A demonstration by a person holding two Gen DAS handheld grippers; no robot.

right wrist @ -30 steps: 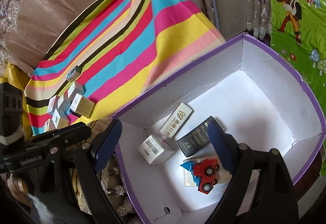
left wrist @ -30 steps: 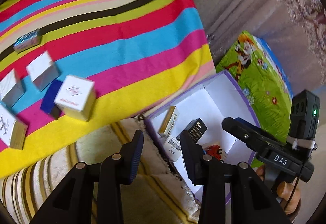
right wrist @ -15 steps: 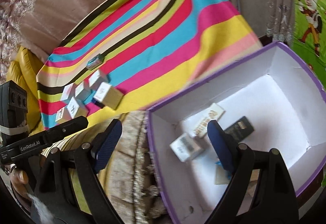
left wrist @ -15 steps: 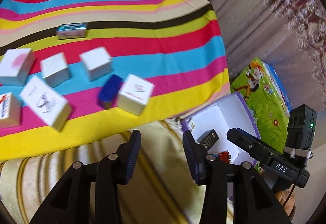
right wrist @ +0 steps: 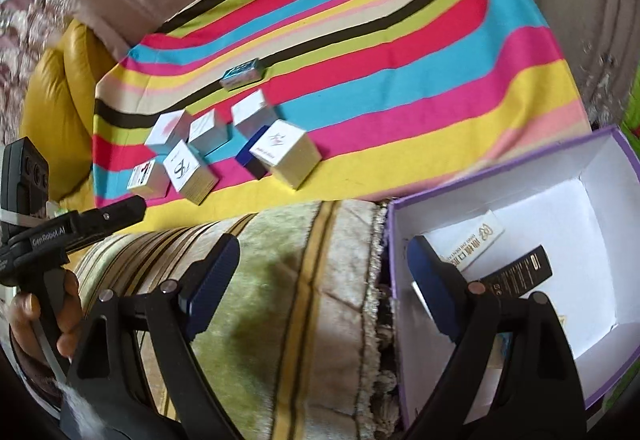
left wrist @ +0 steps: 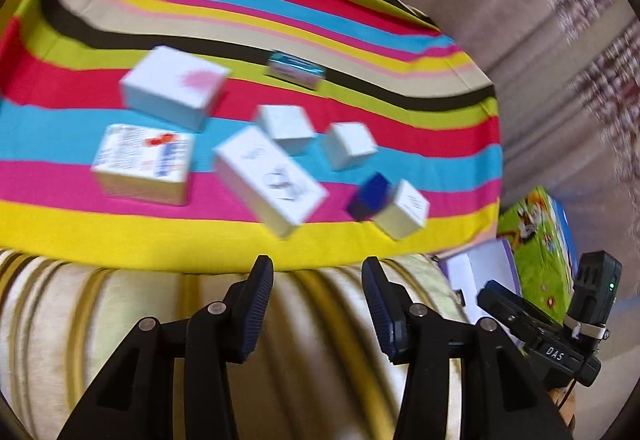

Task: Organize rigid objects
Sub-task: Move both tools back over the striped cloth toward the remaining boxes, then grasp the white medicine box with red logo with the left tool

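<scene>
The left gripper point(left wrist: 318, 280) hangs over the striped plush cover point(left wrist: 160, 320) at the near edge, its jaws opening with nothing between them. The right gripper point(right wrist: 324, 264) stands wide open and empty, one finger over the same plush cover point(right wrist: 304, 280), the other over the corner of the purple-rimmed box point(right wrist: 600, 144).

Just beyond the left gripper, on the bright striped cloth point(left wrist: 360, 112), a cluster of small boxes waits. Nearest is a white box with line art point(left wrist: 270, 180); a dark blue box point(left wrist: 370, 196) touches a white cube with red script point(left wrist: 402, 210) to the right. Two small white cubes point(left wrist: 286, 126) point(left wrist: 348, 144) sit behind, a printed white carton point(left wrist: 142, 164) and a white box with a pink splash point(left wrist: 174, 86) lie to the left, and a shiny blue-silver packet point(left wrist: 295, 70) lies apart at the back.

Inside the purple-rimmed box lie a white slim carton point(right wrist: 476, 236) and a black slim carton point(right wrist: 516, 272), side by side. A hand point(right wrist: 44, 316) grips the left tool's handle. A green cartoon mat point(left wrist: 536, 240) lies beyond the box.
</scene>
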